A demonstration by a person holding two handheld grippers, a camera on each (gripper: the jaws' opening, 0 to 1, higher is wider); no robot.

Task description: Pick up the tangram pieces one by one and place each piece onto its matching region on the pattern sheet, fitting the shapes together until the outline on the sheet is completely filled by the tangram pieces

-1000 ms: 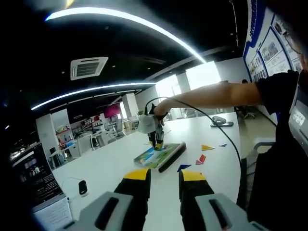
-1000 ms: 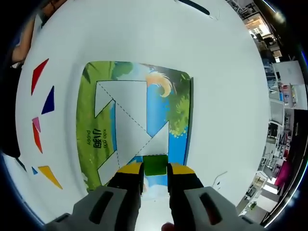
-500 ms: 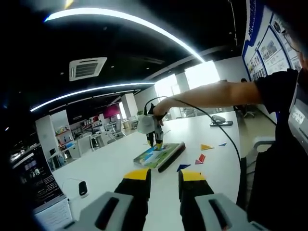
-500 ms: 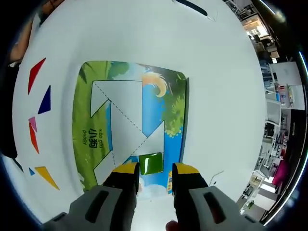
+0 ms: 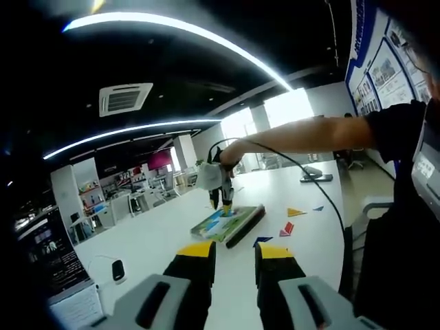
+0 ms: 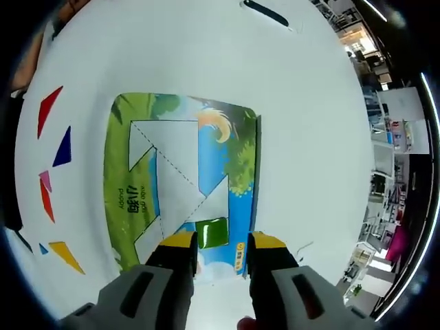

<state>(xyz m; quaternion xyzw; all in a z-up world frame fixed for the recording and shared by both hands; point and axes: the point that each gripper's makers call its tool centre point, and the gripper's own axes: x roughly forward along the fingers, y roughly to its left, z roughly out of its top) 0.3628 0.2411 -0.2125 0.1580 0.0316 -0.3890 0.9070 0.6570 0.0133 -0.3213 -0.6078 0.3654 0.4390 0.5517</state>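
A broad white table (image 6: 206, 48) carried everything; in the left gripper view it stretched back into an open office with a dark ceiling, curved light strips (image 5: 179, 27) across the upper frame, a ceiling air vent (image 5: 126, 96) at upper left and blue wall posters (image 5: 381, 69) at upper right. A black flat object (image 6: 265, 12) lay at the top edge of the right gripper view.

In the right gripper view the illustrated pattern sheet (image 6: 182, 185), green and blue with a pale dashed outline, lay mid-frame with its long axis running top to bottom. The square green tangram piece (image 6: 212, 232) rested flat on the sheet at the lower end of the outline, its edges roughly parallel to the sheet's sides; it sat just beyond the tips of the right gripper (image 6: 216, 240), whose yellow-tipped jaws stood apart on either side of it and did not touch it.

The loose pieces lay at the left of that view, off the sheet: a red triangle (image 6: 47, 110), a dark blue triangle (image 6: 62, 148), a pink piece (image 6: 45, 181), an orange sliver (image 6: 46, 201), a small blue triangle (image 6: 43, 248) and a yellow triangle (image 6: 67, 254).

The left gripper (image 5: 234, 251) hung well short of the sheet at the bottom of its own view, jaws apart and holding nothing; a person's bare arm (image 5: 302, 134) reached in from the right.
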